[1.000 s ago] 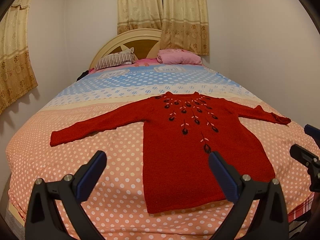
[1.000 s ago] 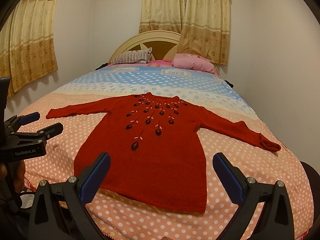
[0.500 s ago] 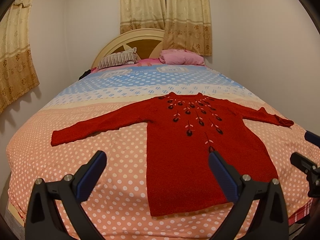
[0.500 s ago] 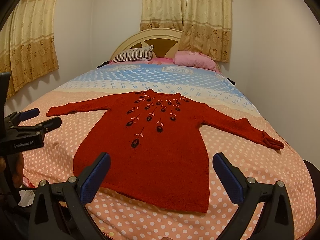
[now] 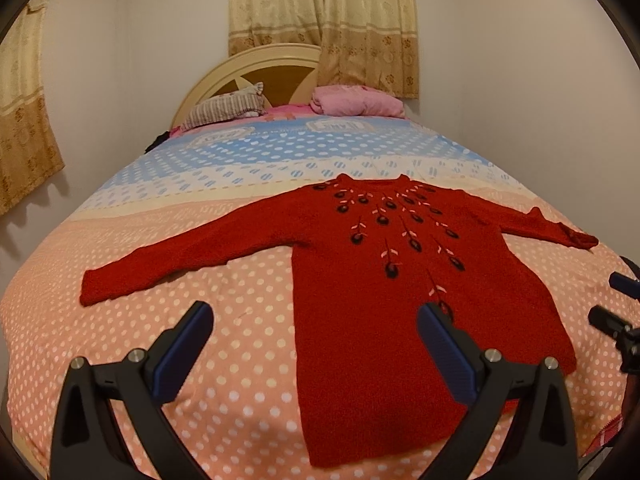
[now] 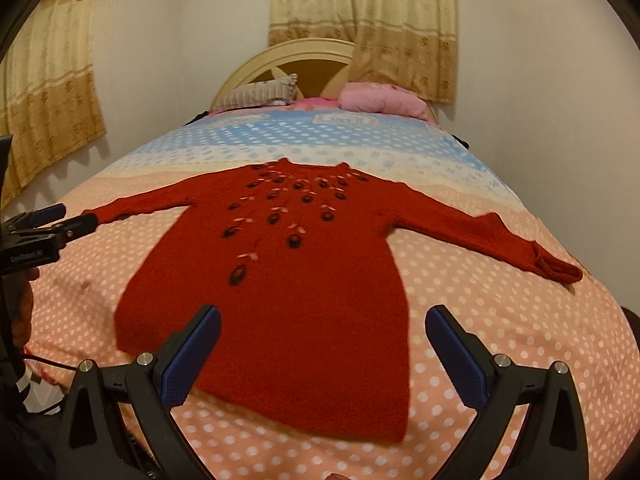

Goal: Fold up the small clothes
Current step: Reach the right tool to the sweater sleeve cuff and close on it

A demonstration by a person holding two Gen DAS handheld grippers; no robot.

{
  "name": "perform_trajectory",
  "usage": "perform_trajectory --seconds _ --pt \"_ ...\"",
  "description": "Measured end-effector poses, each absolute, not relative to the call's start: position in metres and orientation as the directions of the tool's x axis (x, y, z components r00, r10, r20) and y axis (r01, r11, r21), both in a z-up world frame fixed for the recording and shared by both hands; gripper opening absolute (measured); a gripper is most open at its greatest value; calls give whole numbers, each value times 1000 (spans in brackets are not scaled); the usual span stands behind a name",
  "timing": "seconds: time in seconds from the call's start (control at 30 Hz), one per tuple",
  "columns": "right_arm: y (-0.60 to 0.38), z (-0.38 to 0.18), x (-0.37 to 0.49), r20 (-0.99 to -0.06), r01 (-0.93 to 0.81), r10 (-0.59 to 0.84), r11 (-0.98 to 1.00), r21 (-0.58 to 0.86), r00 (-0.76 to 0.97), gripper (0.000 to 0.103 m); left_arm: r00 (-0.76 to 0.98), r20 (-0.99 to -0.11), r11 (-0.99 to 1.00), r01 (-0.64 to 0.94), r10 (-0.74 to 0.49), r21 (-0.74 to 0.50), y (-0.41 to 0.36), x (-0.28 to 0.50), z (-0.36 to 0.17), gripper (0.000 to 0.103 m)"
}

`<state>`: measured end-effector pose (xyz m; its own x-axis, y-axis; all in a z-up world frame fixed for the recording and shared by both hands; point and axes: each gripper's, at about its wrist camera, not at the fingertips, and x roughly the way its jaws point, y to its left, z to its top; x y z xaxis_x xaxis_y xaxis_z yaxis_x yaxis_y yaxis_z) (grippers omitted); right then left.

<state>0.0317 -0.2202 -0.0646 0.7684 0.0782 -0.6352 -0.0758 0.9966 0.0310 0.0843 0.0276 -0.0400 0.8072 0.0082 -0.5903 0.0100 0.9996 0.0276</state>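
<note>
Both tongs are held released above the near edge of a bed [image 5: 248, 320], with nothing between their blue pads. Seen from its own camera, the left gripper [image 5: 312, 344] is spread wide over the lower left part of a red sweater [image 5: 384, 320]. From the other camera, the right gripper [image 6: 322, 346] is spread over the hem of the same sweater [image 6: 288, 300].

The sweater is laid flat, front up, on the dotted pink bedspread, with its neck pointed toward the headboard [image 5: 240, 76]. Its 2 sleeves are stretched out to either side. Dark flower embroidery is scattered below the collar. No fold has been made yet.

The knit is judged to be soft, limp and fairly light, likely to sag and stretch when lifted. A sleeve cuff or a hem corner is judged the best place to pinch, so that 1 layer is drawn across the body.
</note>
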Motion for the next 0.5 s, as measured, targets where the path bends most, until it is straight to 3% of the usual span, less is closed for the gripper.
perform_trajectory --seconds 0.23,0.37,0.5 --pt "-300 -87 74 -688 81 49 985 154 724 102 776 -631 998 48 -13 38 15 135 -54 103" --pt "-366 -100 95 -723 226 -1 950 215 691 93 759 -651 997 62 -17 46 11 161 -63 103" --pt "-429 -109 105 -747 357 -57 900 248 662 92 747 -665 996 71 -16 56 8 184 -72 103"
